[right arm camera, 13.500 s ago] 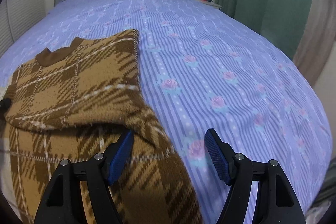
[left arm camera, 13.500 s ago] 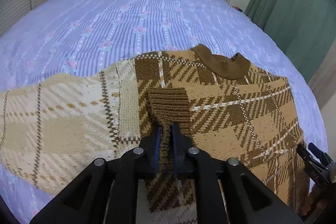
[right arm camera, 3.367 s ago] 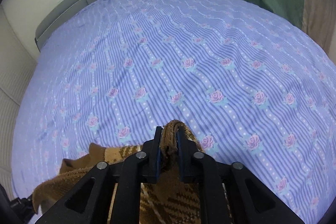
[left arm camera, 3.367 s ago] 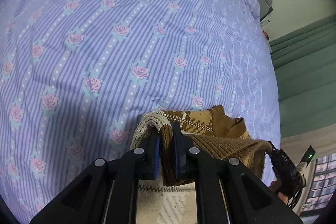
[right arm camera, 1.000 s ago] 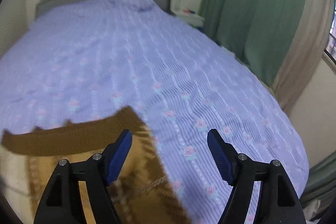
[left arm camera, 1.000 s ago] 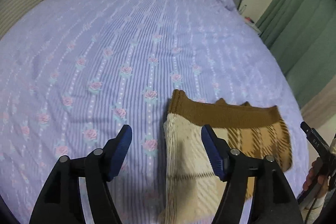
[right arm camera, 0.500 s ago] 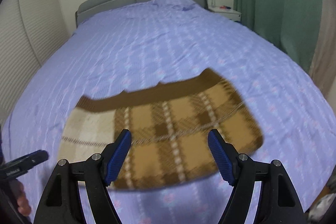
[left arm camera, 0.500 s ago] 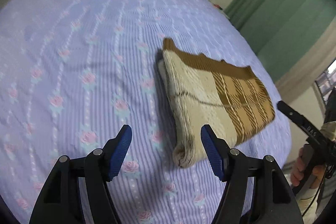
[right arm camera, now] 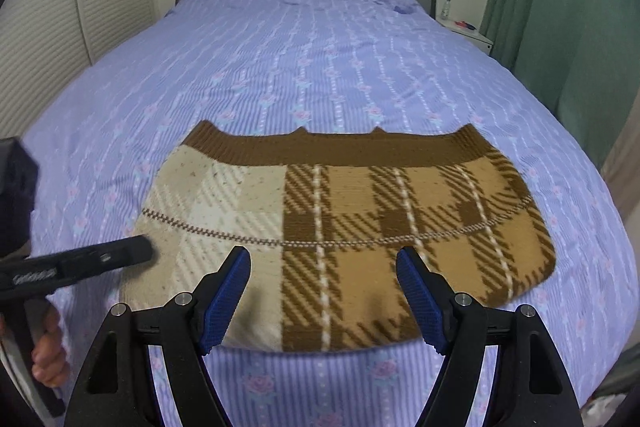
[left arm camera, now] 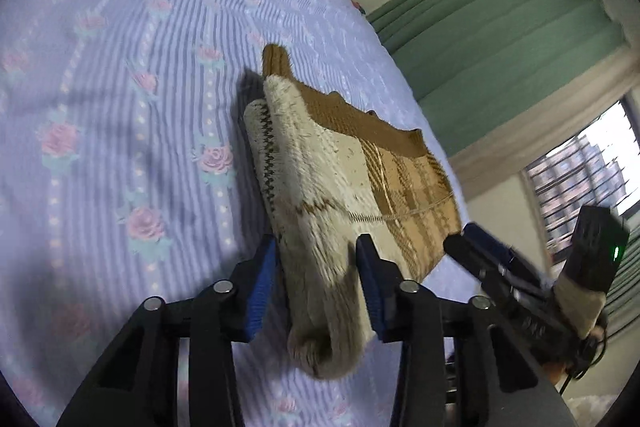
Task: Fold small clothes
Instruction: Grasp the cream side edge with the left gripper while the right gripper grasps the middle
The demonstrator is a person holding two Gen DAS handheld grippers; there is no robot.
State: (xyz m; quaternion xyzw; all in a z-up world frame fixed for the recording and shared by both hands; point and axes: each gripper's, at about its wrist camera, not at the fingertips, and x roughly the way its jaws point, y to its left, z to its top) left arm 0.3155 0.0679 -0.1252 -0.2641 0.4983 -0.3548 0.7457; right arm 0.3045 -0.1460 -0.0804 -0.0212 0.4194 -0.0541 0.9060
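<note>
- The sweater (right arm camera: 344, 227) lies folded into a flat rectangle on the bed (right arm camera: 320, 59), its brown ribbed band along the far edge, cream half to the left, brown plaid to the right.
- It looks soft, thick and fuzzy; it should be light, grippy and limp, so the layers would sag or slide apart if lifted by one corner.
- The rolled cream end is the bulkiest part and seems the safest place to pinch.
- The left gripper (left arm camera: 320, 287) has just been closing, and its jaws straddle that rolled end; whether the pads already press it cannot be told.
- The right gripper (right arm camera: 328, 291) hangs released over the near edge, touching nothing.
</note>
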